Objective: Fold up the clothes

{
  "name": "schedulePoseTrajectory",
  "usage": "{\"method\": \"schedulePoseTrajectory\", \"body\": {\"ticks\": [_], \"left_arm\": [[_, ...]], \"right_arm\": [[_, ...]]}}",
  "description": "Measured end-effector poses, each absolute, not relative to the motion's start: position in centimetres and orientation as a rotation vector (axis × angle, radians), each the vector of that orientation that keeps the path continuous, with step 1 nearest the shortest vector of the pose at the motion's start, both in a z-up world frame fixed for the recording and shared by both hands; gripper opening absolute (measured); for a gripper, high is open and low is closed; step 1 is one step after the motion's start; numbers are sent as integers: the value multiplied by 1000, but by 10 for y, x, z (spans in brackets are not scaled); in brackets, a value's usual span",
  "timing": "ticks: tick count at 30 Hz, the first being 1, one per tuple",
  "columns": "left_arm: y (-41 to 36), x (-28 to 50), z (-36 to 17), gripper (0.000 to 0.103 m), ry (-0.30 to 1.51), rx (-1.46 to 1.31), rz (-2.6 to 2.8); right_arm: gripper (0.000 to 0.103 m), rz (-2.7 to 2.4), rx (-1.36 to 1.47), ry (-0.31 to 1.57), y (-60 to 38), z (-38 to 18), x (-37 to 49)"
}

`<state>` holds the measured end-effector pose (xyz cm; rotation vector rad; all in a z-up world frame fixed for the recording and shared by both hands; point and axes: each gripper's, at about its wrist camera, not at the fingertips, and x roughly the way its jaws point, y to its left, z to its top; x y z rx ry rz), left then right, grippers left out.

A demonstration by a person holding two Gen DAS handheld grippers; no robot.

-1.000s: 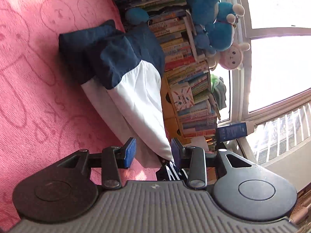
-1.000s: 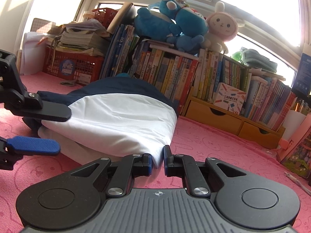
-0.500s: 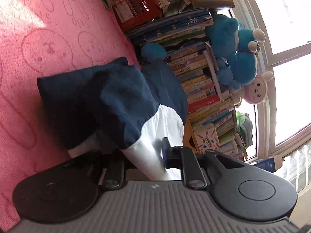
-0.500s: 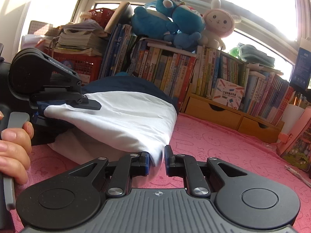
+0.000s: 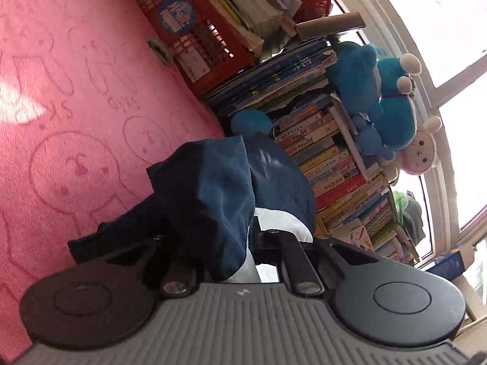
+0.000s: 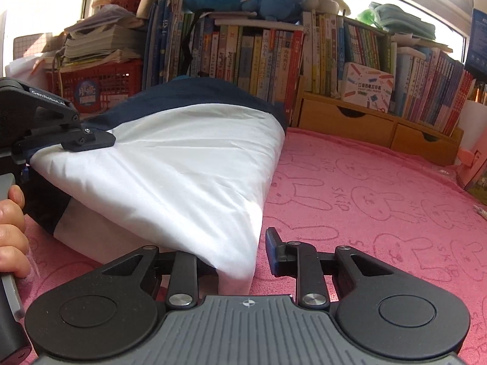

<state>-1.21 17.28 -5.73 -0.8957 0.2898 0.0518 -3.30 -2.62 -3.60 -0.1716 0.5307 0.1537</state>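
A navy and white garment (image 6: 182, 176) lies bunched on the pink rug (image 6: 380, 213). In the right wrist view my left gripper (image 6: 88, 143) is clamped on its left edge, where white meets navy, and holds that edge raised. In the left wrist view navy cloth (image 5: 225, 194) drapes over the left gripper (image 5: 231, 243) and hides one finger. My right gripper (image 6: 243, 252) stands open at the white corner. The cloth covers its left finger, and its right finger (image 6: 274, 249) is bare. A hand (image 6: 12, 237) grips the left tool's handle.
Low bookshelves (image 6: 334, 70) packed with books line the far side, over wooden drawers (image 6: 350, 121). Plush toys (image 5: 380, 100) sit on top. A red basket (image 5: 197, 39) of papers stands at the left. Open pink rug (image 5: 76, 91) lies left and right of the garment.
My left gripper moved in from open and closed on the garment's edge, lifting it. My right gripper, earlier shut on the white corner, has opened.
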Motion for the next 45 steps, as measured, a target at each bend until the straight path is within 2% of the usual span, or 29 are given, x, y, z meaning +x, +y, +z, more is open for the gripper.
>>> {"method": "schedulePoseTrajectory", "body": {"ticks": [1,4,8,11,13,18,24,29,31,34,38,40,45], "left_arm": [[168,-16,-53,8,270,-826,59],[162,-30,-48,8,232,-713,75],[161,-41,-51,10,265,-660,72],[163,-38,-65,13,365,-718,48],[165,-41,-66,16,370,-749,37],[158,-54,-60,18,382,-674,10],[148,-68,-61,19,422,-663,-73],[143,-71,-64,22,430,-633,-117],[145,-72,-65,25,434,-642,-138],[155,-74,-68,27,444,-703,-166],[166,-72,-74,27,464,-791,-197],[172,-68,-79,27,480,-841,-226],[183,-63,-85,26,509,-938,-283]], "right_arm": [[20,156,-192,522,-25,-36,-35],[17,153,-261,476,-23,-35,-42],[17,124,-400,369,-31,-29,-59],[17,124,-389,463,-43,-41,-49],[16,120,-347,458,-51,-39,-49],[16,108,-361,402,-63,-28,-69],[17,68,-381,425,-86,-32,-81],[27,59,-416,450,-102,-44,-80],[39,55,-442,436,-105,-46,-80],[47,66,-451,432,-110,-48,-78],[48,89,-505,369,-107,-52,-94],[54,101,-553,308,-99,-56,-114],[56,206,-633,192,-75,-67,-160]]}}
